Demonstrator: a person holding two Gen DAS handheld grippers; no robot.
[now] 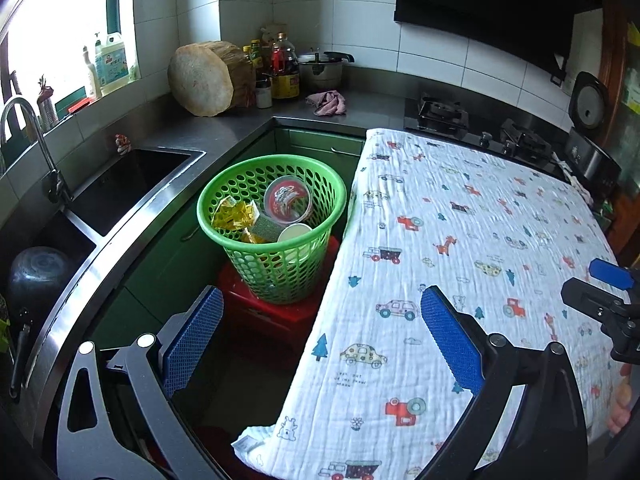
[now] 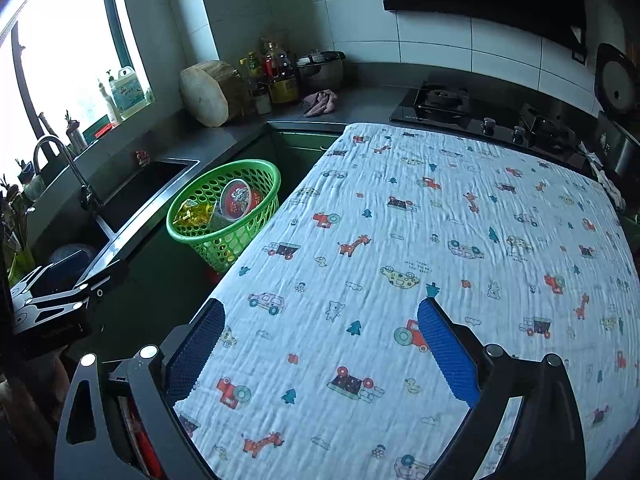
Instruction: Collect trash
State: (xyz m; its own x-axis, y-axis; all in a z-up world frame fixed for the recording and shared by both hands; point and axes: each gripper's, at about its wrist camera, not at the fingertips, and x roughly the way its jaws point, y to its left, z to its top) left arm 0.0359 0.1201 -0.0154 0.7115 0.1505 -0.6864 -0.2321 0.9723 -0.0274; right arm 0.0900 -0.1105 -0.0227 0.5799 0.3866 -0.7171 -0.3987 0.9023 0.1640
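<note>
Kitchen walls of white tile ran behind a grey steel bench (image 1: 224,128) with a sink (image 1: 132,184) sunk into it under a bright window. A table in front was covered by a white cloth (image 2: 440,240) printed with cars, trees and giraffes, and nothing lay on the part of it that showed.

The trash sat in a green basket (image 1: 276,256) perched on a red stool (image 1: 280,316) between bench and table: a crumpled yellow wrapper (image 1: 234,216), a round tub with a red lid (image 1: 288,202) and a white cup (image 1: 294,234) tipped against the wall.

Both pairs of tongs stood wide and held nothing. The left tongs (image 1: 320,336) hovered over the table's edge, pointing toward the basket; the right tongs (image 2: 320,352) hung over the cloth.

The wrapper would likely be light, crackly and easily crushed, best pinched at a loose fold. The tub and cup looked thin-walled and light, probably slippery, and a grip across the rim seemed safest. The basket itself appeared stiff at its rim, the natural place to take hold.

What lay deeper in the basket could not be made out through the holes. The stool's legs and the floor were lost in shadow, and the table's far right edge was cut off.
</note>
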